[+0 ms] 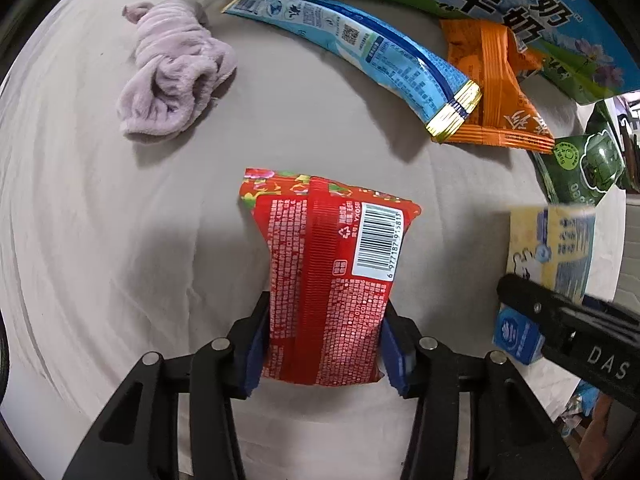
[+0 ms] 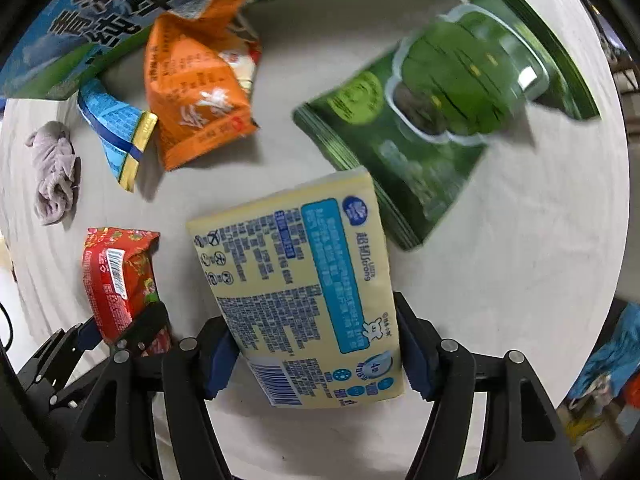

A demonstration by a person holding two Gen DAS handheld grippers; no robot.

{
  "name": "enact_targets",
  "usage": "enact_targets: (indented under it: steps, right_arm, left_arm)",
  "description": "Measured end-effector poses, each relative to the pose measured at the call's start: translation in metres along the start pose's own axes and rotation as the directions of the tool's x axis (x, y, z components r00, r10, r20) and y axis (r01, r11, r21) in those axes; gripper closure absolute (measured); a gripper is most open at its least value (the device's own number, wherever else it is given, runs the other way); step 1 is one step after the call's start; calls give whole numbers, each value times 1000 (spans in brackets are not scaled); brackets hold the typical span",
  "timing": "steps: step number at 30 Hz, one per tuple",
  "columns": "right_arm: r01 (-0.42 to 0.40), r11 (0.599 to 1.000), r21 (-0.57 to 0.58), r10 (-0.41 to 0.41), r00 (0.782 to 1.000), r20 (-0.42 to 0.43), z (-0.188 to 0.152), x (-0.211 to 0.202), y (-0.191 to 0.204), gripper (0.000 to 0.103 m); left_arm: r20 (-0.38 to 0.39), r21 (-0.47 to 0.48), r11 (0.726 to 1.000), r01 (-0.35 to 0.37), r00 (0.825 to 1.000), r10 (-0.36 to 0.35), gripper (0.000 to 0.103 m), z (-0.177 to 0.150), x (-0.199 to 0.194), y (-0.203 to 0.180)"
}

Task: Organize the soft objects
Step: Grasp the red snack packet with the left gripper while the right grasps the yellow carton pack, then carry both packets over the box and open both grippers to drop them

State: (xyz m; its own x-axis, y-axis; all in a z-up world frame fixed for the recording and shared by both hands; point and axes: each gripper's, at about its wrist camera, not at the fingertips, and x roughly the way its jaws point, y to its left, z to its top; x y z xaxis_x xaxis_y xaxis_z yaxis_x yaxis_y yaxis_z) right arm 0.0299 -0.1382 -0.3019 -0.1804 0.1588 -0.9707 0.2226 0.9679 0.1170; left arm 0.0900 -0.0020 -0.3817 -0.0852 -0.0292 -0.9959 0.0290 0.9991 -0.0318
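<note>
Left wrist view looks straight down on a round desk covered by a pale beige cloth with soft creases. The left tool has its blue pads pressed against both sides of a red snack packet, which lies barcode side up on the cloth. A crumpled lilac cloth sits well apart toward the far left. Along the far edge stands a large green and blue milk carton box, with a long blue sachet and an orange snack packet lying just in front of it, the sachet's gold end overlapping the orange one. A dark green pouch lies near the right rim.

From the right wrist view, the right tool straddles a pale yellow tissue pack; its right pad touches the pack's edge, while the left pad sits partly behind the pack, so whether it grips I cannot tell. The green pouch lies just beyond the pack, blurred. Past the desk's rim at lower right, the room shows only a blurred heap of blue and orange things.
</note>
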Motion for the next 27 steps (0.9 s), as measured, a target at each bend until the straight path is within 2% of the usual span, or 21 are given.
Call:
enact_targets:
  steps: [3,4,8,13,16,21,25,27]
  right_arm:
    - [-18,1000,12,18,1000,-2,-11,8,-9,33]
    - [-27,999,20,27,1000,3,-5,17,-11,34]
    - [-63,998,24,63,998,13,-14,10,-19,34]
    - [-129,992,0,128,989,67,-7,-25,-48,34]
    - [-162,986,-22,164,979,117,-7,-45,-61,34]
    - [-206,976,-69,216,953,211,16,-113,-61,34]
    - [-227,969,-97,246,930,272,56,-152,-58,34]
    - [-214,972,-100,235,924,302,79,-156,-56,34]
  left_arm:
    - [8,7,1000,1,1000,-1,58,-13,-14,5]
    - [12,8,1000,2,1000,-2,58,-17,-20,5]
    - [39,6,1000,13,999,-13,59,-31,-52,1]
    - [119,5,997,76,990,-76,59,-43,-117,-6]
    - [182,17,993,117,976,-119,59,-40,-171,-10]
    - [248,58,978,200,946,-208,58,18,-229,-17]
    - [263,75,968,240,931,-251,58,78,-245,-23]
    - [267,80,969,236,931,-249,58,121,-227,-27]
